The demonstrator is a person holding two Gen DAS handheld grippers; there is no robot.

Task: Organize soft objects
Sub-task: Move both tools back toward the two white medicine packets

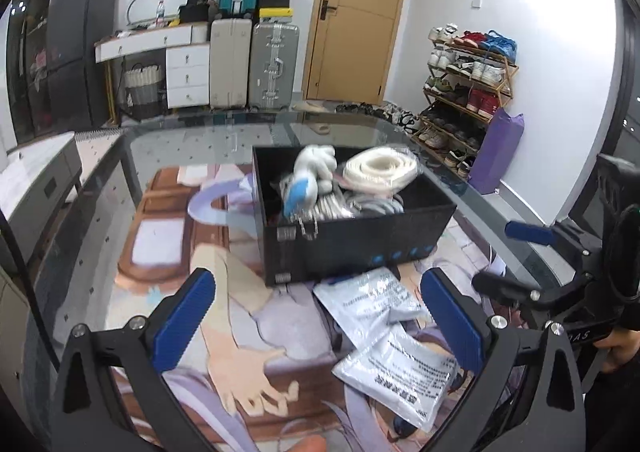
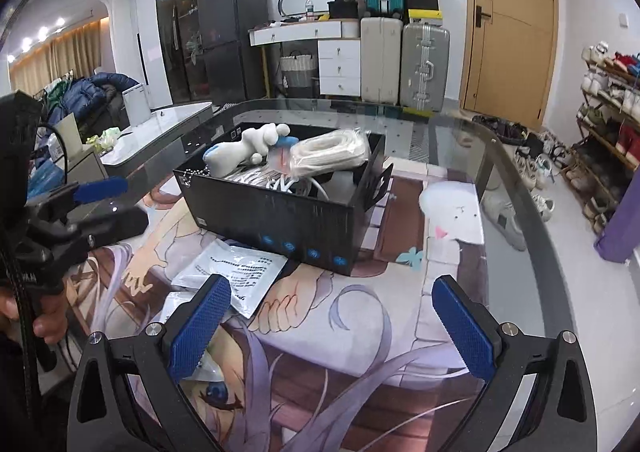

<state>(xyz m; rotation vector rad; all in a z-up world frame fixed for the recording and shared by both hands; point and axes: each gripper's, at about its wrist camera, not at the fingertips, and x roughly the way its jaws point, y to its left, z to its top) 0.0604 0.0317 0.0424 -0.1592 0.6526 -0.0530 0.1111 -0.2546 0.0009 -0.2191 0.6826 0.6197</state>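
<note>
One black box (image 1: 352,240) holding one plush toy (image 1: 314,172), two white packets (image 1: 376,302) beside it, both grippers' jaws wide open, empty

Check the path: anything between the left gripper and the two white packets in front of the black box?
Nothing visible. The left gripper is open and empty, and the white packets lie uncovered on the printed mat beside its right finger. The black box sits behind them, top open, already holding a plush toy.
</note>
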